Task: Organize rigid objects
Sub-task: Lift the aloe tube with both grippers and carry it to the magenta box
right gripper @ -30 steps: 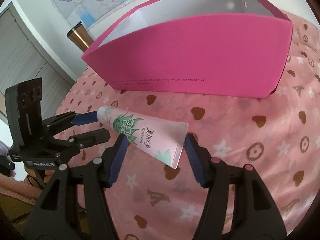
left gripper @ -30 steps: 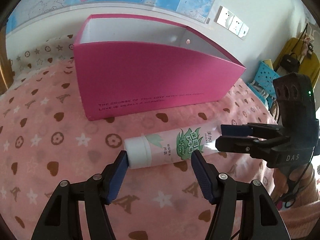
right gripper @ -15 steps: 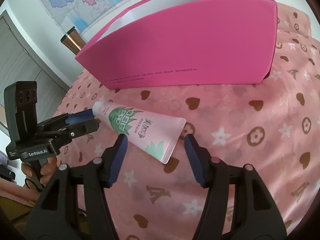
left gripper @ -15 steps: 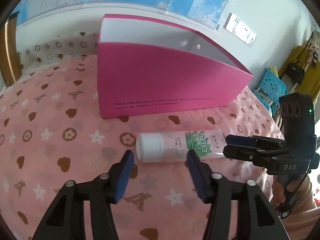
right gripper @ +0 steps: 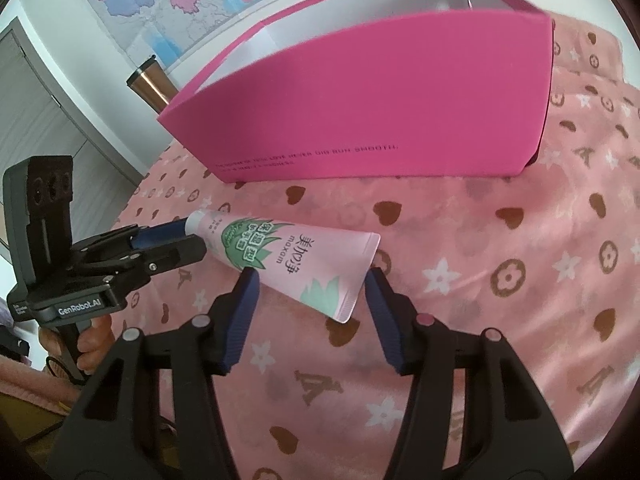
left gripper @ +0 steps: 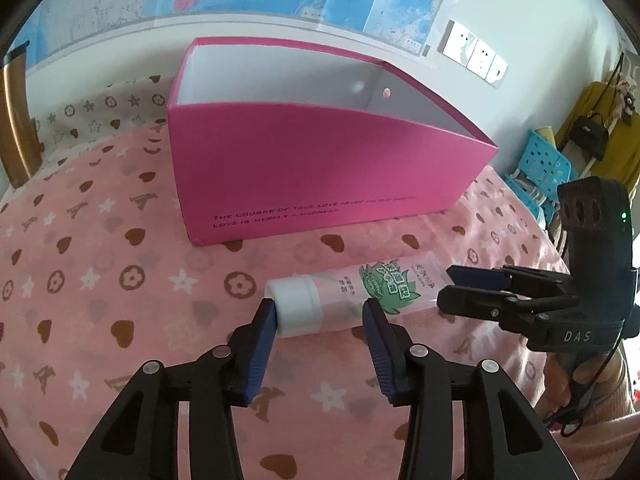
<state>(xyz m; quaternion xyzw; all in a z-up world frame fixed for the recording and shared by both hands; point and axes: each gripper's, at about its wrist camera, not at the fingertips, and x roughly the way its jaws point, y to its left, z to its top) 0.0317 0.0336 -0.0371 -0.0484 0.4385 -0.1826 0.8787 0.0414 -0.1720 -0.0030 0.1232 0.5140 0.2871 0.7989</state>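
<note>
Left wrist view: I see left gripper (left gripper: 320,312) closing around tube (left gripper: 352,296) cap; right gripper (right gripper: 312,284) closing, straddling tube tail.

1. The left gripper (left gripper: 319,314) points down at a slant; its jaws are closing, with the tube's (left gripper: 348,298) white cap end between the blue pads.
2. Its left pad (left gripper: 267,320) touches the cap; the right pad stands just beside the tube.
3. The right gripper (right gripper: 310,288) also slants down, its jaws closing around the tube's flat end.
4. A hand (right gripper: 86,336) grips the left gripper's handle.
</note>
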